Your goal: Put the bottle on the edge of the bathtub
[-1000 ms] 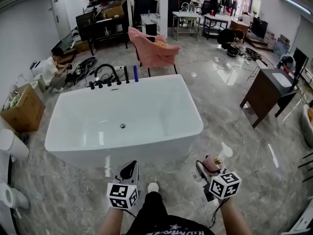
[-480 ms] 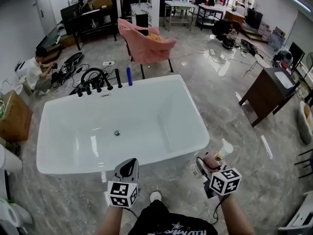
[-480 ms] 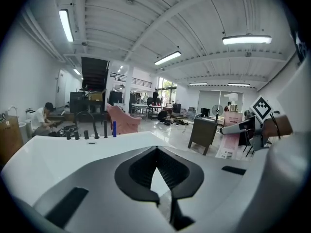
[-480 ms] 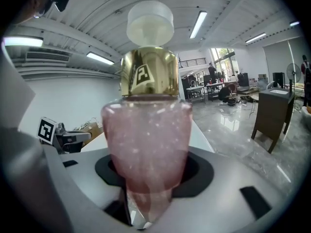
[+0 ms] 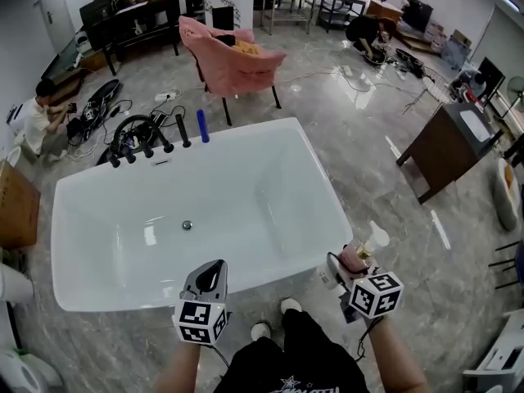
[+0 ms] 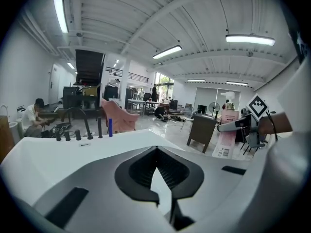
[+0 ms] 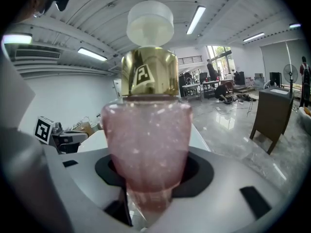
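In the head view a white bathtub (image 5: 337,207) fills the middle of the floor. My right gripper (image 5: 348,264) hangs just off its near right corner, shut on a pink bottle (image 5: 358,257) with a gold collar and a white pump top. In the right gripper view the bottle (image 7: 146,144) stands upright between the jaws and hides most of what lies ahead. My left gripper (image 5: 210,277) is held over the tub's near rim, shut and holding nothing. In the left gripper view the tub rim (image 6: 73,152) stretches ahead.
A black faucet set (image 5: 143,142) and a blue bottle (image 5: 202,125) stand at the tub's far rim. Behind it is a pink armchair (image 5: 229,60). A dark cabinet (image 5: 446,150) stands at the right. A person (image 5: 33,121) sits among cables at far left.
The tub has come closer and shifted left in the head view as I step toward its right end. Both grippers keep their pose, and the bottle stays held.
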Demonstrator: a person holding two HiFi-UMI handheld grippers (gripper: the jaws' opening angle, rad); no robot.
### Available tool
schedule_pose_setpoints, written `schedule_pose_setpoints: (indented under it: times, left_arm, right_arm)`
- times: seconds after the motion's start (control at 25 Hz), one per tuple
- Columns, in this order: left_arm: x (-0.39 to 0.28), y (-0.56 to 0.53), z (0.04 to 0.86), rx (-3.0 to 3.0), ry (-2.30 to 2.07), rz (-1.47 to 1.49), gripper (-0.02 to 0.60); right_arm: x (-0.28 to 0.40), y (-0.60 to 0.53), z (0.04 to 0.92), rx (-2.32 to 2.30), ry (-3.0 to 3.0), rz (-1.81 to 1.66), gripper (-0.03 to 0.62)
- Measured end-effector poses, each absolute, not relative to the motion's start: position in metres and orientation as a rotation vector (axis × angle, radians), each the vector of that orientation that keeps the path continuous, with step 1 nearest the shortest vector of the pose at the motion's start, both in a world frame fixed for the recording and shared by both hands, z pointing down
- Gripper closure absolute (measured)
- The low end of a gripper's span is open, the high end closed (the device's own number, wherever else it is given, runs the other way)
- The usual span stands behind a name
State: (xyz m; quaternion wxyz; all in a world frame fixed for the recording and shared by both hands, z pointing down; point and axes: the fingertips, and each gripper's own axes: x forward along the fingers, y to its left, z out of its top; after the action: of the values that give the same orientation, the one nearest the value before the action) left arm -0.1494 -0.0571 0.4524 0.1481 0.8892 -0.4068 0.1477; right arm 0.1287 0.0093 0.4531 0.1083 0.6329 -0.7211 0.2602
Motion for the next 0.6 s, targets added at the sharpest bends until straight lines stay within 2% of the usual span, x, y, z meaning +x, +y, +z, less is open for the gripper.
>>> schedule_pose_setpoints:
  times: [0.6]
  left_arm:
    - [-0.097,-0.191,0.456,2.429,-1.409,0.423,0.566]
  right_arm:
    - [0.202,-0.237,0.471,1.748,-2.296,0.681,0.373]
